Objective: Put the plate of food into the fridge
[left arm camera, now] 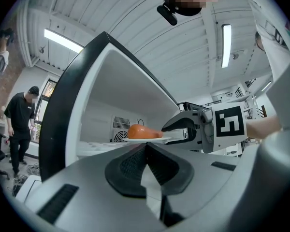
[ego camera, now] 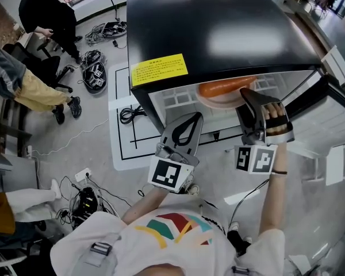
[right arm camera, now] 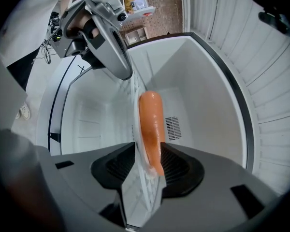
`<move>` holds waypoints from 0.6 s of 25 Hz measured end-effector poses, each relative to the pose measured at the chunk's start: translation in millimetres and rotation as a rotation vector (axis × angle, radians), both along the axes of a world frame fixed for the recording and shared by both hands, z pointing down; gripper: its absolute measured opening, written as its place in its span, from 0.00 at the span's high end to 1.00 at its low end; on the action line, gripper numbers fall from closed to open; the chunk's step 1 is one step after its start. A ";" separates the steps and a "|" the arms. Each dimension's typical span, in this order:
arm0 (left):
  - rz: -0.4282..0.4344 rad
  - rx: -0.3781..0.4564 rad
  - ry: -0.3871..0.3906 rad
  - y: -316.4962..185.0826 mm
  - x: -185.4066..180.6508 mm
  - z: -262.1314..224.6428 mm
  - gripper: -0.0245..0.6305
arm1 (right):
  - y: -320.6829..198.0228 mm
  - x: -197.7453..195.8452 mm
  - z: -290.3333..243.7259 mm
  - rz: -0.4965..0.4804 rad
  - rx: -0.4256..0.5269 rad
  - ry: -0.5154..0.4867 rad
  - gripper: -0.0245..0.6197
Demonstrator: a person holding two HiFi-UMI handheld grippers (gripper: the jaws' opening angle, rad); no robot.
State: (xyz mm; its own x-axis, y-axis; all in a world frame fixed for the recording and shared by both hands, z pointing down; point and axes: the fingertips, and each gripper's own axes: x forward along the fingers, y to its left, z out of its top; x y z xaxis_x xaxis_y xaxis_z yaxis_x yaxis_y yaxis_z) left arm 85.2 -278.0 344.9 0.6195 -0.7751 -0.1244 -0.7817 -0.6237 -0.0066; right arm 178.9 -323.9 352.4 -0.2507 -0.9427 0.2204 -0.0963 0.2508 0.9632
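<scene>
Plate is on the fridge shelf, right tool open around its rim.
Small black fridge has its door open. The white plate carrying an orange sausage sits on the white wire shelf, centre frame. Right tool: jaws apart, one each side of the rim, not pinching. The plate is dead ahead, sausage long axis running away from the jaws in the right gripper view. Left tool: jaws together, empty, lower left of the plate, farther off. Likely next: back the right tool straight off the rim. Count: one plate, one sausage, one fridge, two tools.
</scene>
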 end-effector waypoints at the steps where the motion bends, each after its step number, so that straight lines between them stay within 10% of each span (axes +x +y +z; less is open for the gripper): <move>1: 0.001 0.002 0.000 0.0 0.3 -0.5 0.96 | 0.8 0.8 0.2 -0.005 -0.006 -0.006 0.73; 15: 0.004 0.008 -0.009 5.3 4.2 -2.4 0.96 | 46.5 6.1 -17.5 -0.021 0.016 -0.108 0.64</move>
State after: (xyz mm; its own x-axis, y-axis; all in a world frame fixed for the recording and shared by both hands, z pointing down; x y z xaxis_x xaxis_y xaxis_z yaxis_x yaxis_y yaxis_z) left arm 89.4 -272.6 342.5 0.6235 -0.7718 -0.1245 -0.7792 -0.6265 -0.0186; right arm 185.0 -277.4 334.9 -0.2918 -0.9401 0.1762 -0.1949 0.2388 0.9513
